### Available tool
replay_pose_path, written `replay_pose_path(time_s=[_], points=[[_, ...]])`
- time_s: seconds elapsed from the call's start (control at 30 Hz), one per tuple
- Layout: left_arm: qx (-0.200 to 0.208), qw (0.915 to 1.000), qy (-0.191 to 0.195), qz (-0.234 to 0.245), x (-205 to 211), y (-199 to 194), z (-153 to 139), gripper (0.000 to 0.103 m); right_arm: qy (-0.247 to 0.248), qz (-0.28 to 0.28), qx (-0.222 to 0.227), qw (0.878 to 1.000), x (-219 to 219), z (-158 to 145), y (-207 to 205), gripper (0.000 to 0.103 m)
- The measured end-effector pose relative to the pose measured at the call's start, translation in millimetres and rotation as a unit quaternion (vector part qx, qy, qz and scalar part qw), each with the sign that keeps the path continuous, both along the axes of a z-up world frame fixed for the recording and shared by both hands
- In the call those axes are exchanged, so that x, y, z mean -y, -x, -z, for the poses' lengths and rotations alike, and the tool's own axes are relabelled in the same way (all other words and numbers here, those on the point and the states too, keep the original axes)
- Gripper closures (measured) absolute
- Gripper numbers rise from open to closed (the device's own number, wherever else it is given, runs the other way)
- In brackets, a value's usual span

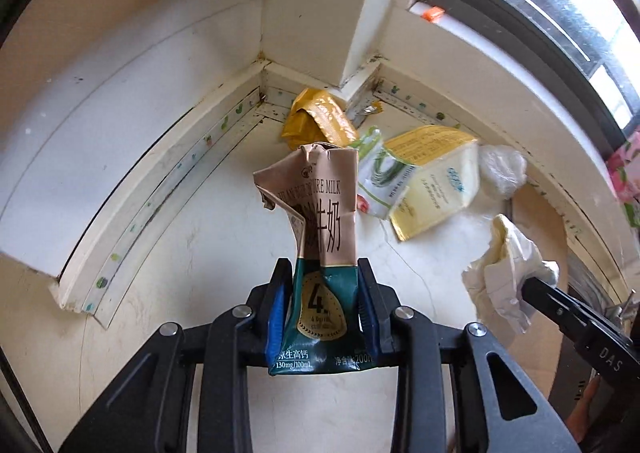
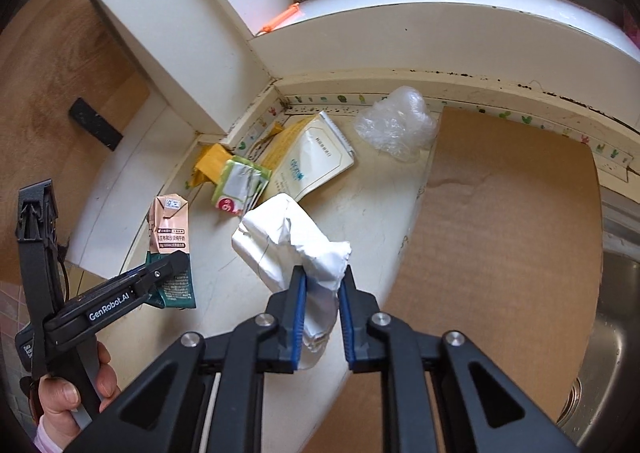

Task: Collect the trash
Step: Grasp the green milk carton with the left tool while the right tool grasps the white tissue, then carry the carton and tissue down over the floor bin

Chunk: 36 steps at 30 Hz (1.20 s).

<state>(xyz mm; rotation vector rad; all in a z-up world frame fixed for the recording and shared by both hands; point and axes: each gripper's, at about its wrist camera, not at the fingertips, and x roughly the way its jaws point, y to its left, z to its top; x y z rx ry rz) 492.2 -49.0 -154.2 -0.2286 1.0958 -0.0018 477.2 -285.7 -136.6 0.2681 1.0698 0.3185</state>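
Your left tongs [image 1: 325, 273] clamp the crushed milk carton [image 1: 320, 237] by its green base, above the pale desk [image 1: 224, 245]. In the corner lie a yellow wrapper [image 1: 316, 115], a green-white packet [image 1: 380, 173], a cream pouch [image 1: 436, 177] and clear plastic [image 1: 502, 169]. Your right tongs [image 2: 325, 277] pinch a crumpled white paper [image 2: 288, 245]
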Motion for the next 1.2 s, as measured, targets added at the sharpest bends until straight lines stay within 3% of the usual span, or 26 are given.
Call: replay_pose_path(time_s=[0.27,0.67,0.93,1.2], points=[[0.033,0.9986,0.004,0.04,9.3,59.1,-34.6,0.073,-0.001,-0.005,0.018,1.0,-9.2,-23.9,51.0,0.088],[0.068,0.9909,0.052,0.104,12.4,169.7,-78.7,0.073,0.024,0.001,0.058,0.998,-34.7,-64.3,153.5,0.088],[0.081,0.9855,0.065,0.134,-4.7,246.9,-94.4,0.073,0.029,0.016,0.081,0.996,-60.4,-85.4,238.0,0.088],[0.087,0.9834,0.063,0.146,-39.5,314.4,-95.7,0.073,0.026,0.031,0.077,0.996,-88.7,-84.2,315.9,0.088]])
